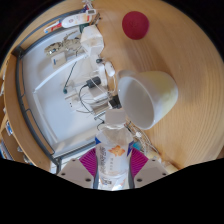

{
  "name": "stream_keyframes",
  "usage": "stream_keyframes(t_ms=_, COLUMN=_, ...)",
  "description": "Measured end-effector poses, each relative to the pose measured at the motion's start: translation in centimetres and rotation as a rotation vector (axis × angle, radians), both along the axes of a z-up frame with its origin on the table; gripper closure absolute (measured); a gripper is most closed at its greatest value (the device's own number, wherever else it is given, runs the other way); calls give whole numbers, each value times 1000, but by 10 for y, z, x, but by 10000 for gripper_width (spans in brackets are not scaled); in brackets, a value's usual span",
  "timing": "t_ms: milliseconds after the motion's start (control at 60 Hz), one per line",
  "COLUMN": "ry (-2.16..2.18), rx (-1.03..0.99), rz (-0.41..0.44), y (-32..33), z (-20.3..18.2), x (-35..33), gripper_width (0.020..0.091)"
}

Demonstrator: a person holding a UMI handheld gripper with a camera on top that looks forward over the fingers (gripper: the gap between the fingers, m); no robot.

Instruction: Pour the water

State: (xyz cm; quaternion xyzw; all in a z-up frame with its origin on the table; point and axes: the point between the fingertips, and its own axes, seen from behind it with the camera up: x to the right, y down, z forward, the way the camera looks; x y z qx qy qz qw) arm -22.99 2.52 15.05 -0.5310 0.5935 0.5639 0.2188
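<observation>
My gripper [113, 165] is shut on a clear plastic water bottle [113, 150] with a white label bearing orange print. The purple pads [91, 160] press against both sides of the bottle. The bottle's neck reaches forward and tilts toward a white cup [150, 95] that stands just beyond it on the wooden table [190, 50]. The bottle's mouth lies near the cup's rim. I cannot tell whether water is flowing.
A red bottle cap [134, 24] lies on the table beyond the cup. A grey metal device [60, 90] with cables and white parts sits beside the cup, close to the bottle's neck.
</observation>
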Motion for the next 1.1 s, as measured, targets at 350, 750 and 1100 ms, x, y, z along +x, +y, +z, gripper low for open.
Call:
stream_keyframes(t_ms=350, ry=-495, rx=222, rz=103, y=11, z=76, x=48, gripper_width=696)
stream_keyframes(t_ms=750, ry=-1764, rx=188, rz=165, y=10, z=83, x=245, gripper_width=680)
stream_keyframes(t_ms=1100, ry=-1910, rx=98, rz=259, y=25, z=-20, x=278, gripper_width=667)
